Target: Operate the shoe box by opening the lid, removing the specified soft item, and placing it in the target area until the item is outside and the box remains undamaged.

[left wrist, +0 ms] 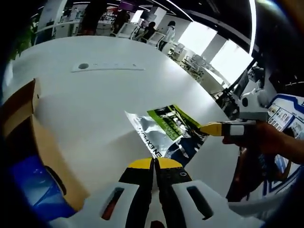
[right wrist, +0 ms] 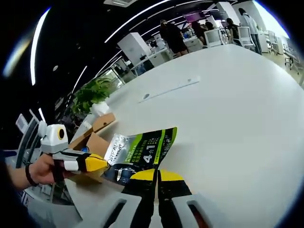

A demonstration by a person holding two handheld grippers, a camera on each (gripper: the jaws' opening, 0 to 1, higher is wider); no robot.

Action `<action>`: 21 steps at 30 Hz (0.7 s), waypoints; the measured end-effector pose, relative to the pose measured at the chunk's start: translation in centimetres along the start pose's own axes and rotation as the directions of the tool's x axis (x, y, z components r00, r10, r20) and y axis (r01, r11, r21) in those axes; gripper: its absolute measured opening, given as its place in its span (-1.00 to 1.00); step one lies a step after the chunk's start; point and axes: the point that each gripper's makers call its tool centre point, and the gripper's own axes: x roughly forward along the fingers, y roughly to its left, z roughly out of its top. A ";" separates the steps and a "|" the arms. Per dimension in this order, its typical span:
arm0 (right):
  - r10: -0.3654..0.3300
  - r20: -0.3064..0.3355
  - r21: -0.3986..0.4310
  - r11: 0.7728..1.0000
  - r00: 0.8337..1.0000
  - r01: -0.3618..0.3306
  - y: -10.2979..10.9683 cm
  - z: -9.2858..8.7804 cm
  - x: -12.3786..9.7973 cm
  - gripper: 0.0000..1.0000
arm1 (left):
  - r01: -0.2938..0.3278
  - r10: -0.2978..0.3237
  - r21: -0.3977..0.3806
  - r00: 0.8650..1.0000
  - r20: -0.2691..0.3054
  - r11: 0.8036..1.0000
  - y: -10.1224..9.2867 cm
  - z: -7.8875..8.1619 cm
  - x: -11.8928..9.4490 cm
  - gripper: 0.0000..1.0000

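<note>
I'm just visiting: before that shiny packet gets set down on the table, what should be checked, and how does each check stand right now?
1. Packet is out of the box: ok.
2. Right gripper has a grip on the packet: ok, its jaws are closed on the packet's edge.
3. Left gripper is out of the way: ok, jaws closed on nothing, beside the packet.
4. Bare table ahead for the drop: ok.
5. Box undamaged: cannot tell, little of it shows.
6. Packet untorn: cannot tell, though it looks crumpled.
</note>
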 end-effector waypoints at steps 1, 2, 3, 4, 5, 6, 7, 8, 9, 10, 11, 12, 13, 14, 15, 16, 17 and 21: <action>0.001 -0.004 0.000 1.000 1.000 -0.001 -0.1 -0.1 0.3 -1.00 | -0.006 0.006 0.000 1.000 -0.003 1.000 0.2 0.0 0.2 -1.00; 0.001 -0.007 -0.002 1.000 1.000 -0.001 -0.3 -0.1 0.5 -1.00 | -0.010 0.010 0.001 1.000 -0.006 1.000 0.4 0.0 0.3 -1.00; 0.000 -0.011 -0.002 1.000 1.000 0.000 -0.3 -0.2 0.7 -1.00 | -0.017 0.017 0.002 1.000 -0.011 1.000 0.5 -0.1 0.5 -1.00; 0.000 -0.014 -0.001 1.000 1.000 0.000 -0.4 -0.3 0.9 -1.00 | -0.021 0.021 0.002 1.000 -0.014 1.000 0.7 -0.1 0.6 -1.00; -0.002 -0.018 0.001 1.000 1.000 0.002 -0.5 -0.5 1.0 -1.00 | -0.025 0.026 0.004 1.000 -0.018 1.000 0.8 -0.2 0.8 -1.00; -0.003 -0.020 0.002 1.000 1.000 0.003 -0.6 -0.6 1.1 -1.00 | -0.029 0.029 0.000 0.999 -0.021 1.000 0.9 -0.2 0.9 -1.00; -0.004 -0.021 0.003 1.000 1.000 0.004 -0.7 -0.6 1.2 -1.00 | -0.033 0.033 -0.007 0.999 -0.023 0.999 1.0 -0.2 1.0 -1.00; -0.005 -0.024 0.008 1.000 1.000 0.006 -0.9 -0.8 1.3 -1.00 | -0.041 0.040 -0.008 0.999 -0.023 0.999 1.2 -0.1 1.2 -1.00; -0.006 -0.025 0.011 1.000 1.000 0.006 -0.9 -0.9 1.4 -1.00 | -0.044 0.044 -0.007 0.999 -0.025 0.999 1.2 0.0 1.3 -1.00; -0.008 -0.030 0.014 1.000 1.000 0.008 -1.1 -1.0 1.5 -1.00 | -0.048 0.048 -0.007 0.998 -0.029 0.999 1.3 -0.1 1.4 -1.00; -0.009 -0.033 0.014 1.000 0.999 0.010 -1.2 -1.1 1.6 -1.00 | -0.049 0.049 -0.006 0.998 -0.031 0.999 1.3 -0.1 1.5 -1.00; -0.011 -0.038 0.013 1.000 0.999 0.011 -1.3 -1.2 1.7 -1.00 | -0.053 0.053 -0.002 0.998 -0.037 0.999 1.4 -0.2 1.6 -1.00; -0.011 -0.041 0.015 1.000 0.999 0.012 -1.3 -1.3 1.8 -1.00 | -0.056 0.056 0.003 0.998 -0.039 0.998 1.4 -0.2 1.7 -1.00; -0.012 -0.042 0.015 1.000 0.999 0.012 -1.4 -1.3 1.8 -1.00 | -0.060 0.060 0.010 0.997 -0.044 0.998 1.5 -0.3 1.7 -1.00; -0.013 -0.044 0.016 1.000 0.999 0.013 -1.4 -1.4 1.9 -1.00 | -0.063 0.064 0.013 0.997 -0.047 0.998 1.5 -0.4 1.8 -1.00; -0.013 -0.045 0.017 1.000 0.999 0.013 -1.4 -1.4 2.0 -1.00 | -0.067 0.067 0.016 0.996 -0.051 0.998 1.6 -0.4 1.8 -1.00; -0.013 -0.047 0.016 1.000 0.999 0.014 -1.4 -1.5 2.1 -1.00 | -0.070 0.071 0.019 0.996 -0.054 0.997 1.6 -0.5 1.8 -1.00; -0.013 -0.052 0.017 1.000 0.999 0.014 -1.4 -1.6 2.3 -1.00 | -0.090 0.092 0.028 0.993 -0.072 0.995 2.1 -0.6 2.1 -1.00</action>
